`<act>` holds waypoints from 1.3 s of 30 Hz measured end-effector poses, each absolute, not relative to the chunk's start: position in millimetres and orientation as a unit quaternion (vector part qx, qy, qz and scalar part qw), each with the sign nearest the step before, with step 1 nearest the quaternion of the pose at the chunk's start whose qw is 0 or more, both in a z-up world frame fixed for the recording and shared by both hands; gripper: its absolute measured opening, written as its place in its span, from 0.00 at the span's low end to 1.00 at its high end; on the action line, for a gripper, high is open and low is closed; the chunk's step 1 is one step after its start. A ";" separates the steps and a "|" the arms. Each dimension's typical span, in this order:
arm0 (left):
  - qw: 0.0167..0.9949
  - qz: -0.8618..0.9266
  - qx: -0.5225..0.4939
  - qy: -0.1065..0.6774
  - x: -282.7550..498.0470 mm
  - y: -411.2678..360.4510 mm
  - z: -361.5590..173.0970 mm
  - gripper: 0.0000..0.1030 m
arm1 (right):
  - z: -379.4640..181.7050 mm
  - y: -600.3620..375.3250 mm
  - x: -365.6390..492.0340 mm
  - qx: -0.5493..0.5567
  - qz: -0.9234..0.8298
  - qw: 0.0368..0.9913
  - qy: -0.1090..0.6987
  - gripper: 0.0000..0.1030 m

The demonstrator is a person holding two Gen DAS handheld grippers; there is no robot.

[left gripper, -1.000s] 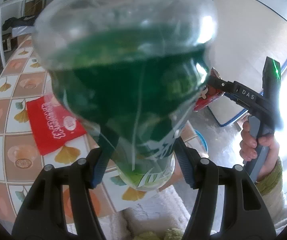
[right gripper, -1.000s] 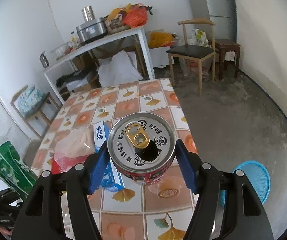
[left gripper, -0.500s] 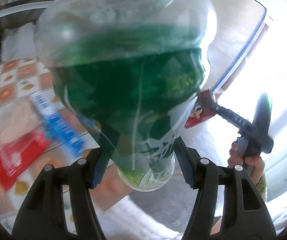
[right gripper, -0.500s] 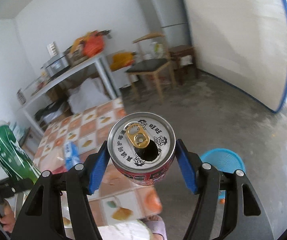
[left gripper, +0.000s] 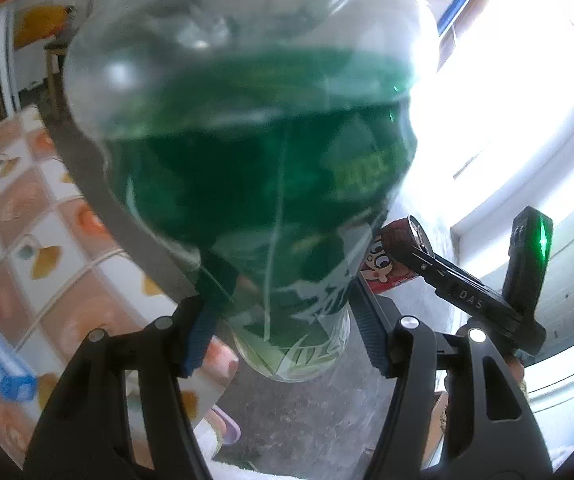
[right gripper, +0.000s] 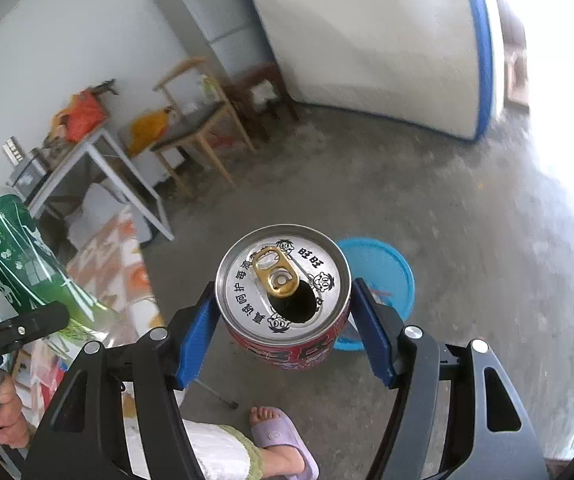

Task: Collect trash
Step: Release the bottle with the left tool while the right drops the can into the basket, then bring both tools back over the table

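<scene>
Only the right view catches one blue basin (right gripper: 391, 276) on the floor, left claw (left gripper: 279, 332) clamped on one green bottle (left gripper: 247, 152), right claw (right gripper: 283, 328) clamped on one red can (right gripper: 283, 284).

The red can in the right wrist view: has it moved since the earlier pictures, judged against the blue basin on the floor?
Yes. The red can, gripped in the right hand-held gripper, has swung off the tiled table toward the blue basin, which it now overlaps.

My left claw (left gripper: 283, 340) and right claw (right gripper: 283, 328) both angle downward, each clamped on its load; a hand (right gripper: 1, 416) grips the left handle.
</scene>
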State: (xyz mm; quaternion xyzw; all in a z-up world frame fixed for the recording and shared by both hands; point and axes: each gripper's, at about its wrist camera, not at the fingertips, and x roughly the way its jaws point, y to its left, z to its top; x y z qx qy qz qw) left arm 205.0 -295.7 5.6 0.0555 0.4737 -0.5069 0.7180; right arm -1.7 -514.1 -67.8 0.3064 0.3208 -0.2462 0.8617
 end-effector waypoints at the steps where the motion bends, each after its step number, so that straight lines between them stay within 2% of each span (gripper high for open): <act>1: 0.715 -0.505 0.063 0.480 206.7 -305.4 -0.3 0.58 | -75.3 -519.4 -0.8 0.314 -0.248 0.857 0.325 0.62; 10: 0.700 -0.486 0.100 0.513 236.8 -405.5 -42.5 0.58 | -137.5 -590.4 35.5 0.386 -0.255 0.814 0.351 0.63; 11: 0.702 -0.481 0.102 0.514 230.3 -423.4 -41.6 0.61 | -145.5 -600.6 41.9 0.392 -0.254 0.811 0.352 0.63; 12: 0.709 -0.473 0.104 0.512 223.2 -441.4 -40.8 0.69 | -155.6 -611.8 46.5 0.400 -0.255 0.805 0.356 0.65; 14: 0.726 -0.454 0.110 0.504 228.9 -453.2 -49.5 0.78 | -182.3 -635.2 54.4 0.424 -0.259 0.789 0.363 0.69; 17: 0.721 -0.440 0.088 0.528 234.5 -453.9 -63.1 0.78 | -212.5 -654.3 55.9 0.432 -0.281 0.772 0.372 0.69; 25: 0.730 -0.444 0.060 0.516 235.4 -414.2 -40.2 0.78 | -222.9 -641.8 22.5 0.445 -0.300 0.765 0.357 0.69; 32: 0.748 -0.464 0.034 0.475 227.3 -338.3 -5.6 0.78 | -187.3 -601.3 -14.3 0.431 -0.294 0.785 0.335 0.69; 39: 0.776 -0.458 0.011 0.434 207.5 -233.5 11.2 0.80 | -143.4 -554.5 -27.7 0.400 -0.268 0.818 0.316 0.76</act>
